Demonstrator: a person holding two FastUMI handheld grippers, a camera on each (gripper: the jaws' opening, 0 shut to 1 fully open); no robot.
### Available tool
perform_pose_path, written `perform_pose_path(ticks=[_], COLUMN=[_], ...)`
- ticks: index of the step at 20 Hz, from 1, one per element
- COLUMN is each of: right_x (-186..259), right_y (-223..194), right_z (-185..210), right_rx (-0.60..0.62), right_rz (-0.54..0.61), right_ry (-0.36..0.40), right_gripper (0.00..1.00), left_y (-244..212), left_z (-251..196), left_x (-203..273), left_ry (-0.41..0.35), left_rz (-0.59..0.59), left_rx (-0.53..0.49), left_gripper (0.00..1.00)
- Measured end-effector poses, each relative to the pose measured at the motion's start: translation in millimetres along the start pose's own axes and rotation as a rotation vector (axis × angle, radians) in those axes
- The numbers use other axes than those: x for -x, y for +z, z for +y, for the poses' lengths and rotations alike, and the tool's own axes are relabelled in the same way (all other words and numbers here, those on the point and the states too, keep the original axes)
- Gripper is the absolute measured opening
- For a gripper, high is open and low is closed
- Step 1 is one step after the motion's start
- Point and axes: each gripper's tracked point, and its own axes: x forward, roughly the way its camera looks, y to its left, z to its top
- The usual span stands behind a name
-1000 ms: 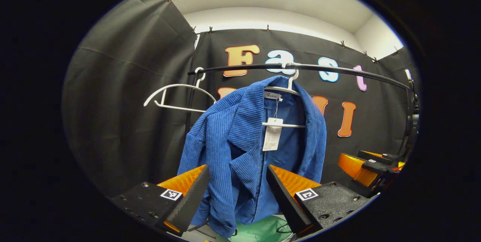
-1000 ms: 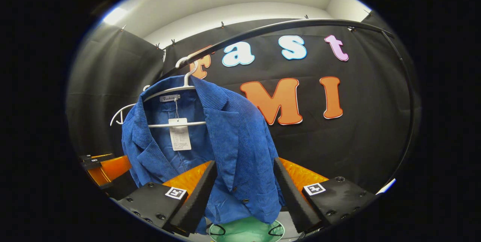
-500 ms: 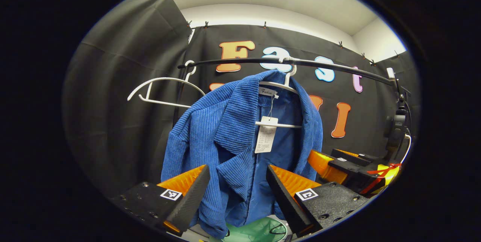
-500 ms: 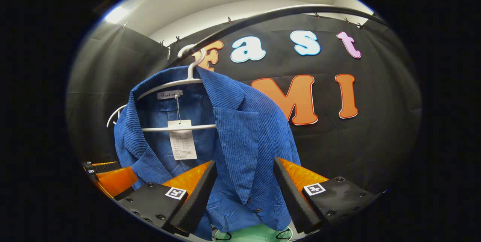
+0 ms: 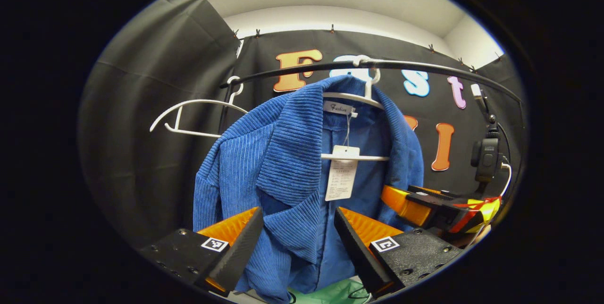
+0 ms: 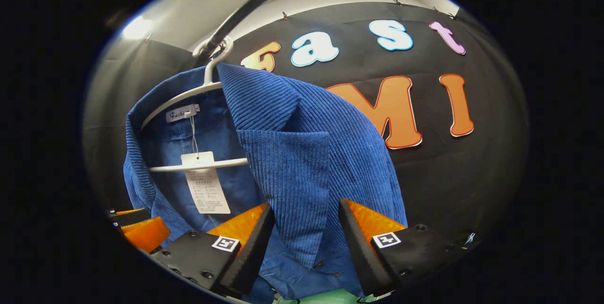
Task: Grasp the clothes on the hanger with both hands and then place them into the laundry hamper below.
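A blue corduroy jacket [image 5: 283,162] hangs on a white hanger [image 5: 358,101] from the black rail [image 5: 424,70], its hem above the green hamper [image 5: 330,292]. My left tool [image 5: 297,242] is spread open with the left lapel in the gap, fingers not pressing. My right tool [image 6: 302,242] is likewise open around the right lapel [image 6: 288,186]. An empty hanger [image 5: 188,115] hangs on the rail to the jacket's left, with bare wall beyond. A paper tag [image 5: 340,174] dangles from the collar label [image 5: 337,108]; its print is too small to read.
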Motion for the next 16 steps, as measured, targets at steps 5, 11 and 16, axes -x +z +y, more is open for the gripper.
perform_pose_path(ticks=[5, 11, 16], right_x=[-16, -2, 24], right_y=[13, 45, 97], right_z=[3, 0, -8], right_rx=[-0.094, -0.27, -0.555], right_rz=[-0.012, -0.052, -0.138], right_ry=[0.103, 0.263, 0.417], right_gripper=[0.5, 0.14, 0.14], left_y=[-3, 0, 16], left_z=[3, 24, 22], left_x=[-35, -40, -18], left_ry=[0.01, -0.03, -0.193], left_rz=[0.001, 0.018, 0.106], left_rx=[0.013, 0.044, 0.113], left_gripper=[0.91, 0.16, 0.02])
